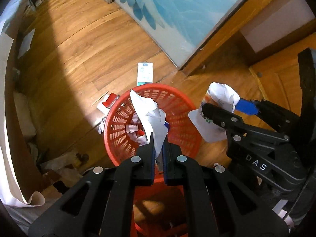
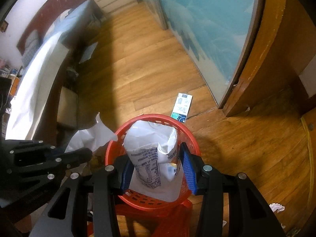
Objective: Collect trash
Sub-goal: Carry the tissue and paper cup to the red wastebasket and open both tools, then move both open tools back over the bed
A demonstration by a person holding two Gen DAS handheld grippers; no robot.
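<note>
The left gripper (image 1: pixel 158 138) pinches a crumpled white tissue (image 1: pixel 151 116) over the red basket (image 1: pixel 183 138). The right gripper (image 2: pixel 156 169), marked "DAS", clamps a white printed bag (image 2: pixel 152 158) above the basket's rim; its dense print is unreadable. A barcoded carton (image 2: pixel 182 107) lies on the floor (image 2: pixel 148 69).

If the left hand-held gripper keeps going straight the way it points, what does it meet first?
Probably the trash inside the red basket: the left hand-held gripper, shut on a white paper, points down into the basket's mouth at the crumpled scraps. Depth is unclear.

Held bag (image 2: pixel 156 158) hides the basket's (image 2: pixel 158 203) contents (print unreadable).
</note>
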